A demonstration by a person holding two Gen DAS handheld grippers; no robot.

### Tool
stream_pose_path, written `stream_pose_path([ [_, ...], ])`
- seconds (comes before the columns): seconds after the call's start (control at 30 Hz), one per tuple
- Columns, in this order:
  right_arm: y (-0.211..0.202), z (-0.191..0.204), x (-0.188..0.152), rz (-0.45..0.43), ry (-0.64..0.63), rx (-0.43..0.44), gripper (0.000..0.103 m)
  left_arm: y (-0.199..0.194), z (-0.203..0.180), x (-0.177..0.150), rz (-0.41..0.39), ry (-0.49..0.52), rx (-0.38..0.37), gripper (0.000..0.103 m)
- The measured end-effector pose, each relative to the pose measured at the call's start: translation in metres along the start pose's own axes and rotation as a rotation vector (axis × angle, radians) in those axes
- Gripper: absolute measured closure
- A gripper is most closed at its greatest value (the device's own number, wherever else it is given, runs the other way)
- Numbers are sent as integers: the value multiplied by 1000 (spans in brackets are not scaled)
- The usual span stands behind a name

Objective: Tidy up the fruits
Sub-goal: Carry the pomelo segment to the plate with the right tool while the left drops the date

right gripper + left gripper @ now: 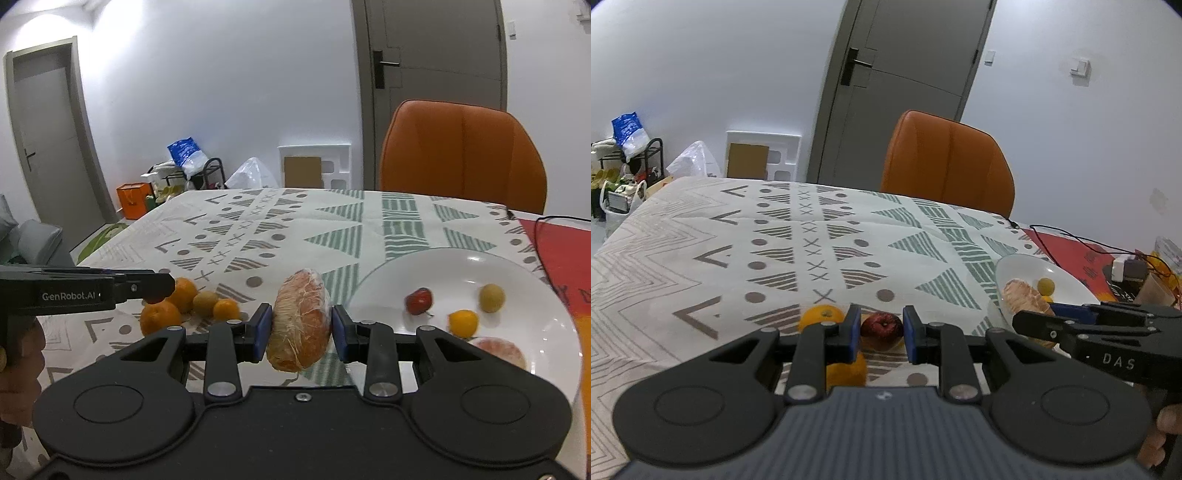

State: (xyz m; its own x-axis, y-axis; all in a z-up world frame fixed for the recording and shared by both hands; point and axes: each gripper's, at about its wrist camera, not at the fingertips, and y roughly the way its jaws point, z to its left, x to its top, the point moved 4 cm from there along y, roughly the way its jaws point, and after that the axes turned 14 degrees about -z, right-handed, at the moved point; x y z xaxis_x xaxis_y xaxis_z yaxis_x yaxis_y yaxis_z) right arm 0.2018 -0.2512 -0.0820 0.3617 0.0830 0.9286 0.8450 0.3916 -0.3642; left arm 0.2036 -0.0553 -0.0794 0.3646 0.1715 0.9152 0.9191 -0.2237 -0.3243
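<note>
My right gripper (301,326) is shut on a peeled pomelo segment (300,318) wrapped in film, held above the table just left of the white plate (458,266). The plate holds a small red fruit (418,301), a yellow-green fruit (492,297), a small orange fruit (463,322) and another pomelo piece (502,350). My left gripper (881,334) is open, its fingers on either side of a red apple (881,325) on the tablecloth. Oranges (820,316) (846,373) lie by its left finger. The fruit pile also shows in the right wrist view (184,301).
An orange chair (947,162) stands at the far side of the table. A black cable (1067,236) and small items on a red mat (1075,254) lie right of the plate. The patterned tablecloth (812,236) stretches far and left.
</note>
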Motion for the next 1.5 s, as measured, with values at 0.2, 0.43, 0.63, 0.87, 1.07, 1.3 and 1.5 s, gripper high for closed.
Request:
stream_pose_path([
  [0.2,-11,-17,0,-11,15,-38,70,7,-16,2,2,17,-28,80],
  [0.43,-23,-45,-6,-16,47,-98,70,16,-36,0,8,37,-63,80],
  [0.63,-28,-62,-9,-28,86,-131,70,23,-50,0,13,58,-88,80],
  [0.87,-26,-67,-11,-52,105,-148,68,29,-65,-3,31,87,-106,80],
  [1.07,-42,-79,-10,-103,148,-162,40,38,-82,-7,51,115,-119,80],
  [1.3,-61,-95,-19,-129,204,-181,40,48,-110,-12,64,155,-154,80],
  [1.5,-77,-108,-24,-150,237,-202,40,58,-132,-15,73,177,-181,80],
])
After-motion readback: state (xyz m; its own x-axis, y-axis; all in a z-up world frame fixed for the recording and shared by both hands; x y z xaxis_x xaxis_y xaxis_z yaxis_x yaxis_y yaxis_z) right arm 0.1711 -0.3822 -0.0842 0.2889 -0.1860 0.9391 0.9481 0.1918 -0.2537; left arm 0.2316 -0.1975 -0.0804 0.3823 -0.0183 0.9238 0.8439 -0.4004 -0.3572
